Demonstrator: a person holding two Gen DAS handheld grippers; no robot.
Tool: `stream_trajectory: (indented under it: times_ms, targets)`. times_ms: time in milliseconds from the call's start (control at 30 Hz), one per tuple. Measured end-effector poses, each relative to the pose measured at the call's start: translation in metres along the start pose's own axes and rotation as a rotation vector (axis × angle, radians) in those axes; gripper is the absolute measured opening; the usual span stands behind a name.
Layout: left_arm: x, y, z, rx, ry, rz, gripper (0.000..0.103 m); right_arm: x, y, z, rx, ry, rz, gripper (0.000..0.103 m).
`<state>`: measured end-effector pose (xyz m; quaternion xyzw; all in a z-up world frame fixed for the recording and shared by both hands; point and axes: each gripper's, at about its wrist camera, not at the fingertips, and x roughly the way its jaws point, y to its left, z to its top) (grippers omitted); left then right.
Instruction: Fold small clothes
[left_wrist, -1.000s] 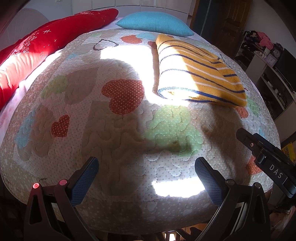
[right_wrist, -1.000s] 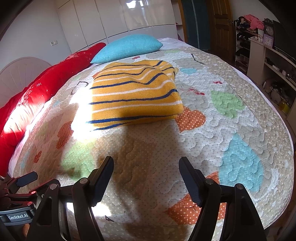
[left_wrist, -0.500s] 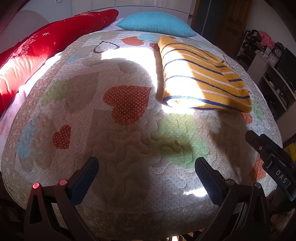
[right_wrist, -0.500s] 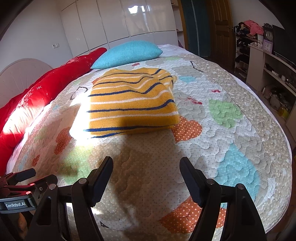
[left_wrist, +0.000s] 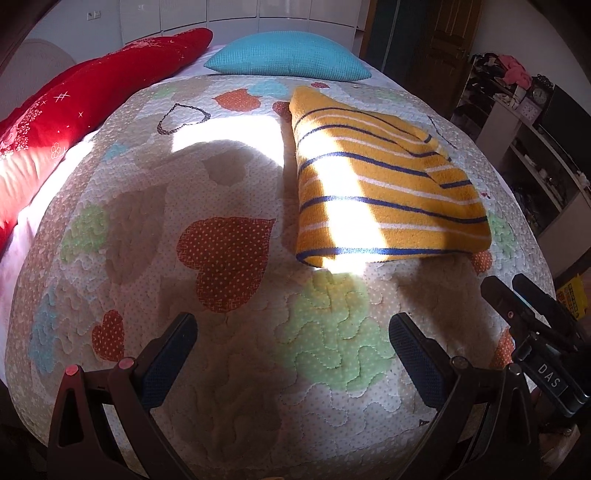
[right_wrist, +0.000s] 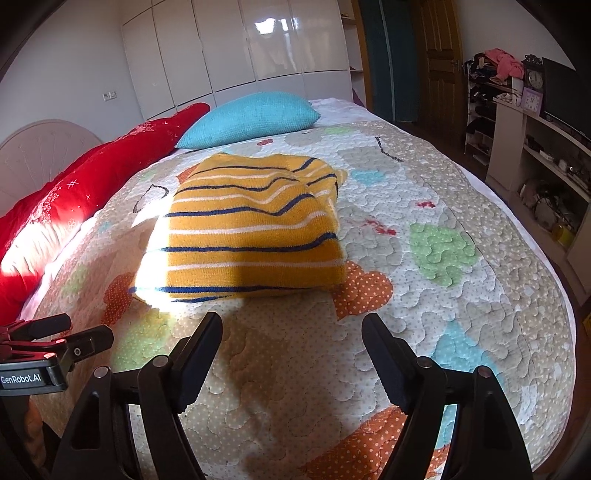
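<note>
A folded yellow sweater (left_wrist: 384, 192) with navy and white stripes lies flat on the quilted bedspread (left_wrist: 229, 369); it also shows in the right wrist view (right_wrist: 251, 236). My left gripper (left_wrist: 291, 339) is open and empty, above the quilt, short of the sweater and to its left. My right gripper (right_wrist: 291, 339) is open and empty, just short of the sweater's near edge. The right gripper's body (left_wrist: 535, 332) shows at the right of the left wrist view; the left gripper's body (right_wrist: 40, 354) shows at the left of the right wrist view.
A blue pillow (left_wrist: 288, 55) and a long red cushion (left_wrist: 74, 96) lie at the bed's far end and left side. Shelves with clutter (right_wrist: 546, 147) stand to the right of the bed. White wardrobe doors (right_wrist: 236, 48) line the back wall.
Both grippers have moved forward, nearer the sweater, which now looks larger in both views. The sweater has not moved. Both grippers stayed open.
</note>
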<state>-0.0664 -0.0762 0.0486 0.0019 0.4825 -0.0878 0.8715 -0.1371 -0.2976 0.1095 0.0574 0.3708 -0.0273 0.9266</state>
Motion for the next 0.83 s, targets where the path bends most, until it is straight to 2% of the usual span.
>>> stream_trajectory:
  times_ms: [367,567,833]
  targets:
    - [0.028,-0.009,0.012,-0.008,0.060,-0.046,0.103,0.006,-0.004,0.009,-0.006,-0.001,-0.013,0.083]
    - [0.040,-0.006,0.015,-0.033,0.088,-0.083,0.103,0.018,-0.003,0.009,-0.008,0.032,-0.024,0.083]
    - [0.039,-0.006,0.016,-0.038,0.055,-0.082,0.103,0.029,0.004,0.009,-0.026,0.062,-0.016,0.083]
